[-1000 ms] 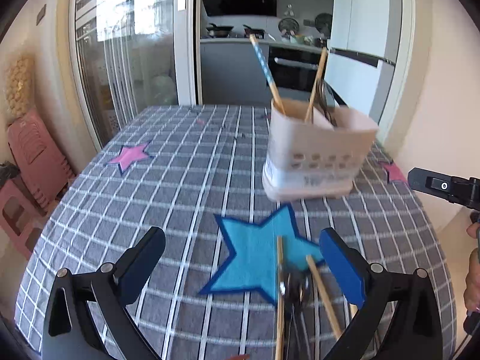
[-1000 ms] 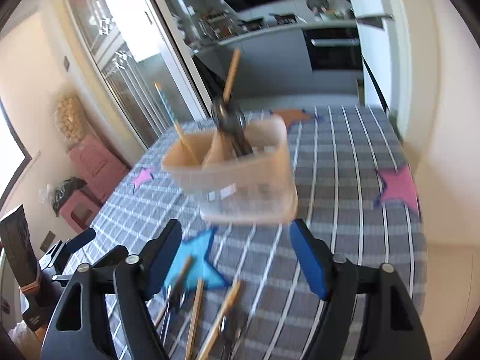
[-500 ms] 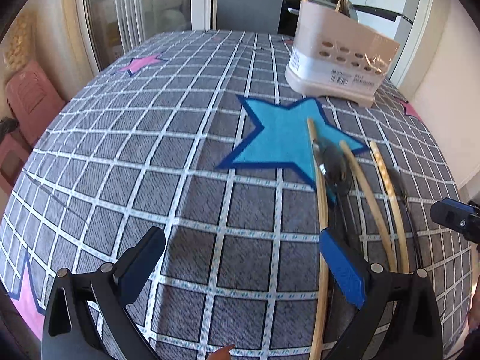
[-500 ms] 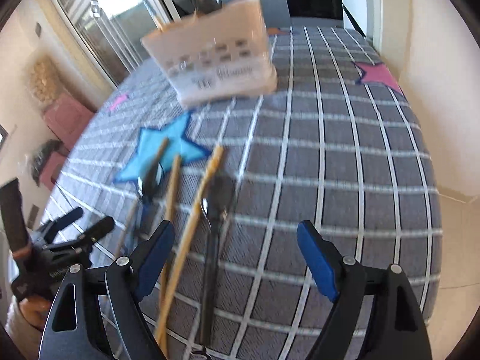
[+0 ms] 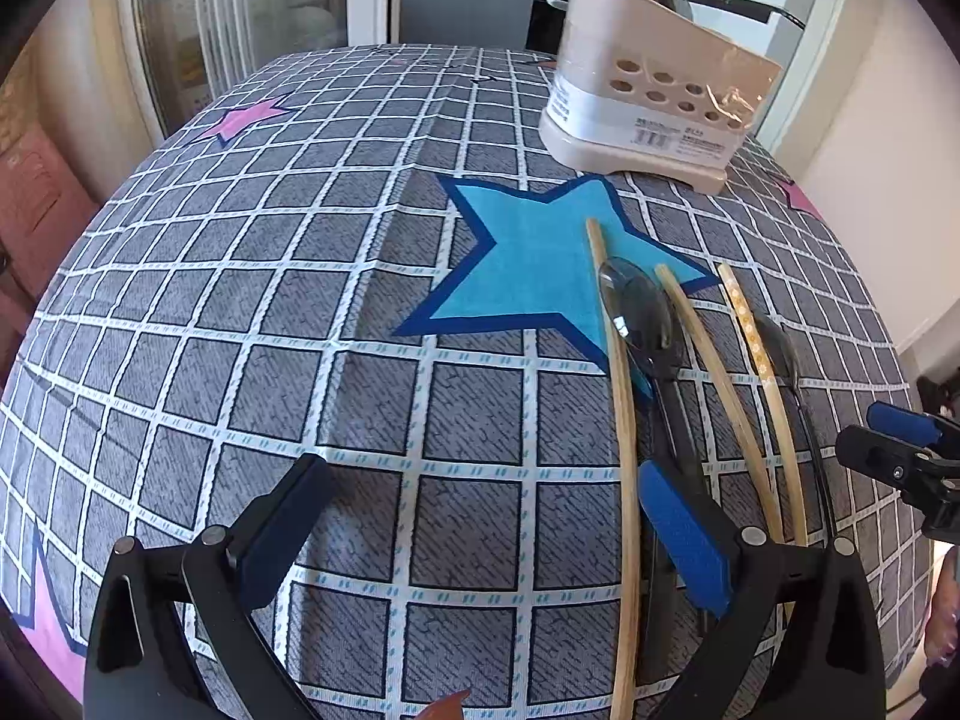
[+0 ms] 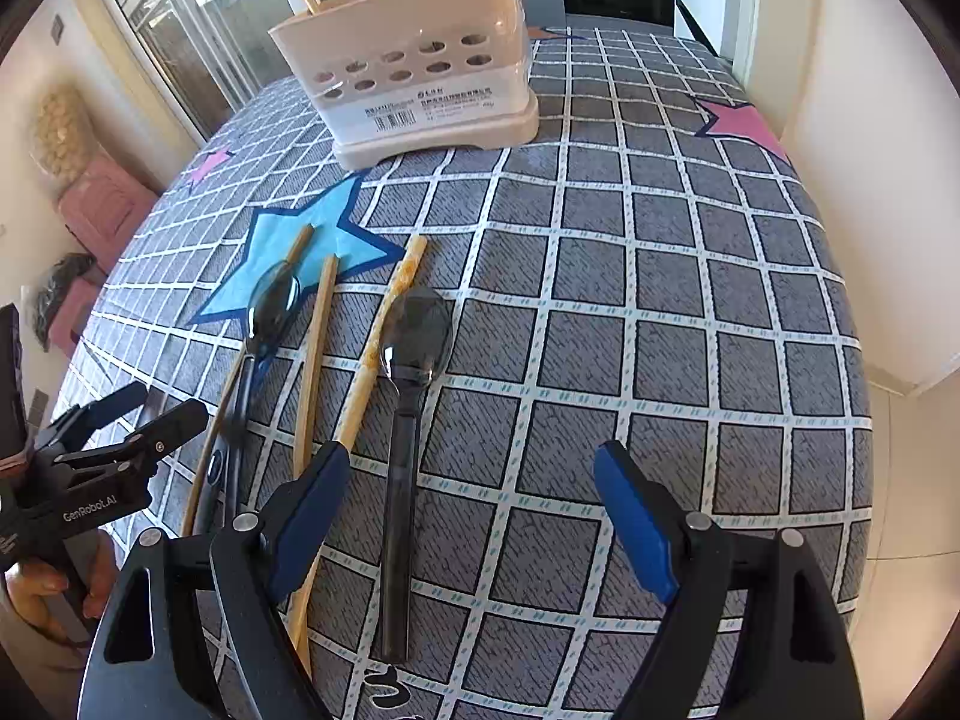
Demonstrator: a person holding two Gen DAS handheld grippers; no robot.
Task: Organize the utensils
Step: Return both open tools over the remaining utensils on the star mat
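Your table (image 6: 690, 276) wears a grey checked cloth with a blue star (image 6: 300, 252) left of centre and pink stars toward the edges. The beige utensil holder (image 6: 420, 84) stands at the top of the frame, before a glass door and dark kitchen. Loose chopsticks (image 6: 315, 354) and black spoons (image 6: 408, 372) lie lower left. Your right hand-held gripper (image 6: 474, 510) gapes wide over one spoon's handle; your left hand-held gripper (image 5: 480, 534) also stands open, empty.

on the tablecloth: two dark spoons (image 6: 414, 336), three loose chopsticks (image 6: 315, 354), one beige utensil holder (image 6: 420, 90), both open grippers (image 6: 468, 516).
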